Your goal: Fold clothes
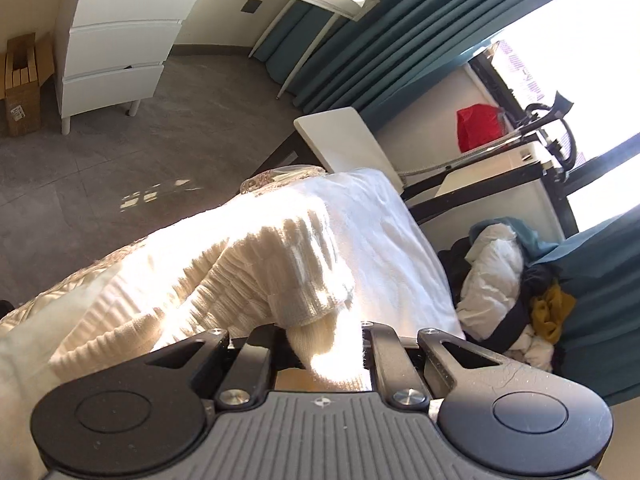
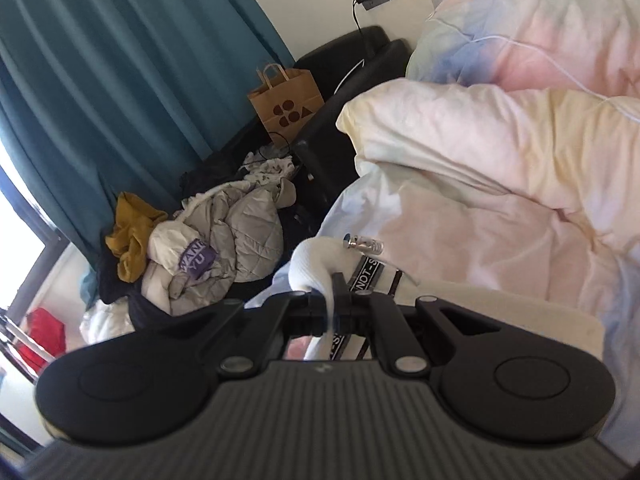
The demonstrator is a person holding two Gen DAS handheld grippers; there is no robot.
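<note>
The left hand-held gripper [image 1: 326,354] was closed on a cream knit sweater [image 1: 224,272], its jaws pinching the ribbed cuff end of a sleeve. The knit was chunky, with raised ribs, and the garment draped away from the jaws across a white towel-textured cover [image 1: 380,232] on the bed, strongly sunlit. A quilted, shiny bedspread edge [image 1: 276,178] showed at the bed's far corner. The right hand-held gripper [image 2: 338,292] was also closed on the same white garment, here a smooth fold of it [image 2: 316,258] with a black-and-white lettered strap [image 2: 362,276] and a small metal fitting [image 2: 362,245] just beside the jaws. Behind it lay a puffy pastel duvet [image 2: 500,152], soft and creased. Off the bed edge, a heap of clothes [image 2: 208,236] held a grey quilted jacket, a mustard piece and dark items, against teal curtains [image 2: 120,80]. A brown paper bag [image 2: 286,100] stood beyond the heap. In the left wrist view, grey floor [image 1: 120,168] lay open between the bed and a white drawer unit [image 1: 120,48]; a white board [image 1: 348,140] leaned near the bed's far corner.
</note>
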